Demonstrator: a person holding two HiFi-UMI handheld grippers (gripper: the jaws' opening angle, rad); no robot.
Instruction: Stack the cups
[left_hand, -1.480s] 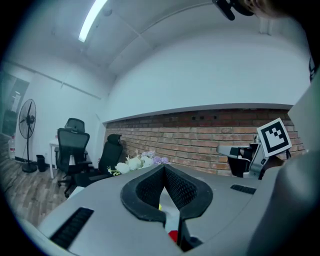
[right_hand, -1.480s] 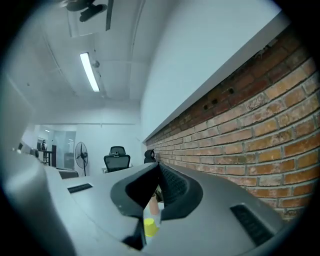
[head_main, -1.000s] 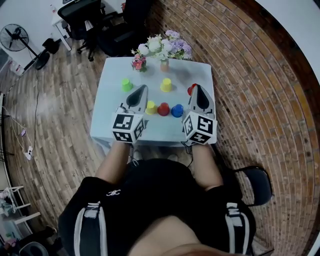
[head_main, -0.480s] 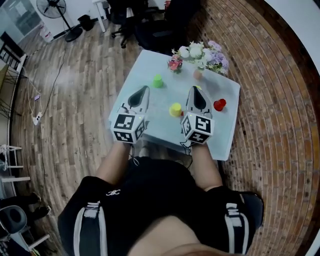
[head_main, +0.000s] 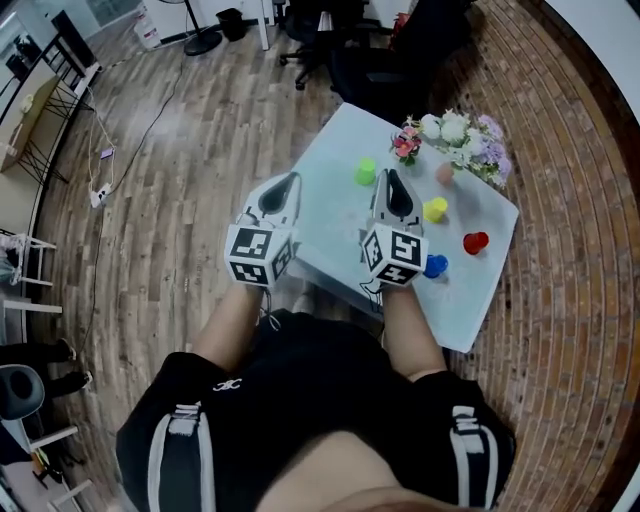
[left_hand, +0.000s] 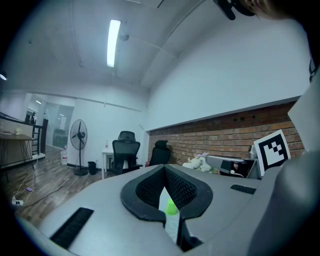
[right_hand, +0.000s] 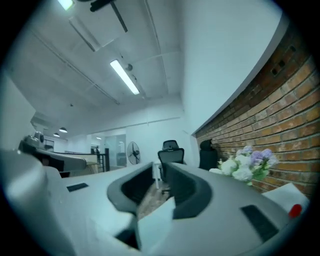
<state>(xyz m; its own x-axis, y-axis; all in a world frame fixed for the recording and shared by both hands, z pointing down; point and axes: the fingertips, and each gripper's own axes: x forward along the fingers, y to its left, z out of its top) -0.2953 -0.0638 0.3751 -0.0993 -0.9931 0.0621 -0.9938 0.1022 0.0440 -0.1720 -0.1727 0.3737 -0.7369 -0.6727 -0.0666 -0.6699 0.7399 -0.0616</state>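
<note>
Cups are seen unstacked on a pale table (head_main: 335, 225). The green cup (head_main: 366, 171) is placed toward the far side, near a bunch of flowers (head_main: 458, 138). The yellow cup (head_main: 435, 209) is set to its right, the red cup (head_main: 475, 242) nearer the right edge, and the blue cup (head_main: 435, 265) closest to the person. All 4 are kept apart from one another.

The left gripper (head_main: 282, 190) is held level out past the table's left edge, over the wood floor (head_main: 180, 180) — its jaws are pressed together and nothing is gripped. The right gripper (head_main: 393, 188) is held above the table, its jaws likewise closed on nothing. The blue cup is seen just right of its marker cube. In the left gripper view the green cup is glimpsed beyond the fingers — untouched.
</note>
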